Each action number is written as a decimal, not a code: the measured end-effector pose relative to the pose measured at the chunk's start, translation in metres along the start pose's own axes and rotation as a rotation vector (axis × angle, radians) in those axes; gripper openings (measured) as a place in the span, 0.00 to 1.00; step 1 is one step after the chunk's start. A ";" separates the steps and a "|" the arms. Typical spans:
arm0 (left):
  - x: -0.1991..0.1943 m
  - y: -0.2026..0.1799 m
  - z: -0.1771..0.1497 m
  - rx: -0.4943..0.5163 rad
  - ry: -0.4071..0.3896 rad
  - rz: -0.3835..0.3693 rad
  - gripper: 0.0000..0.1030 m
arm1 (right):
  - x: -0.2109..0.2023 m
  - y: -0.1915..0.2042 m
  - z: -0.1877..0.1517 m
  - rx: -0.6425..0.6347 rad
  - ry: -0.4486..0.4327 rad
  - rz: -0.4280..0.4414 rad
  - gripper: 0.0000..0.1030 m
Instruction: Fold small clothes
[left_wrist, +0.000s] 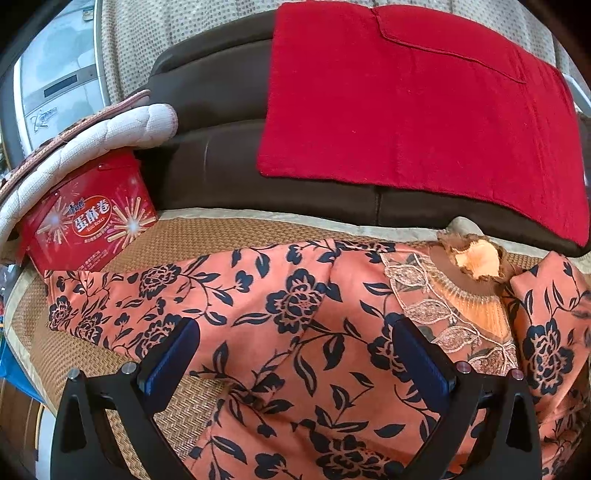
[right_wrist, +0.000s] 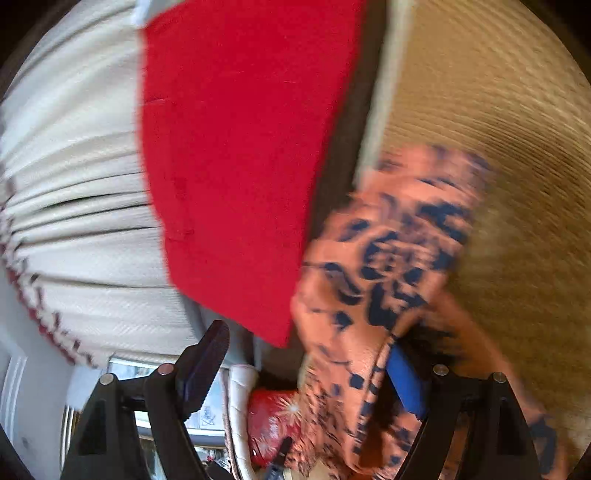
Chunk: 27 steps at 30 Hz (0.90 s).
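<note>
Jaws wide apart on the left gripper (left_wrist: 295, 328), nothing pinched, tilted down over the orange top (left_wrist: 288, 302). Jaws wide apart on the right gripper (right_wrist: 306, 338) too, not clamped on anything. Blurry picture there, with a flap of the same top (right_wrist: 388, 258) draped against one blue pad (right_wrist: 406, 384); hard to tell if only brushing it or resting on it.

Right under the left jaws: the middle of the top, spread flat on a woven mat (left_wrist: 92, 354). Long way of the top running side to side across the left view. One sleeve (left_wrist: 110, 295) stretched out straight to the left side, its end near a red box (left_wrist: 88, 221). Neck with a lacy collar (left_wrist: 461, 295) over on the right side. Probably closer to the body of the top: the left hand. Probably closer to the loose flap on the far side: the right hand.

Look of the top: soft, thin, orange with big dark blue flowers and leaves, a few bumps and wrinkles, not yet a neat small bundle.

Farther back: a brown sofa (left_wrist: 221, 166) with a red cloth (left_wrist: 406, 110) lying over it.
</note>
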<state>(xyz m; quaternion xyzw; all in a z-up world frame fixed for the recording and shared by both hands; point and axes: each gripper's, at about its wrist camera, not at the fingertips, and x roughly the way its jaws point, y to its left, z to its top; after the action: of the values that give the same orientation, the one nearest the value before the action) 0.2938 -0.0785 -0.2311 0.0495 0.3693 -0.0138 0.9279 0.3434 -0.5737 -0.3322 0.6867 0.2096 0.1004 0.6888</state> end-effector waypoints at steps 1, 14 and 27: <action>0.000 0.003 0.000 -0.008 0.001 0.005 1.00 | 0.005 0.013 -0.008 -0.055 0.011 0.028 0.82; 0.012 0.093 -0.002 -0.183 0.056 0.151 1.00 | 0.156 0.098 -0.179 -0.805 0.582 -0.213 0.82; -0.004 0.047 0.000 -0.081 0.009 -0.061 1.00 | 0.049 0.062 -0.112 -0.625 0.488 -0.277 0.81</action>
<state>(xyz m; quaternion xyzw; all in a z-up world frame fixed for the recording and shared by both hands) 0.2938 -0.0316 -0.2246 0.0007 0.3753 -0.0268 0.9265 0.3484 -0.4493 -0.2752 0.3659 0.4164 0.2252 0.8012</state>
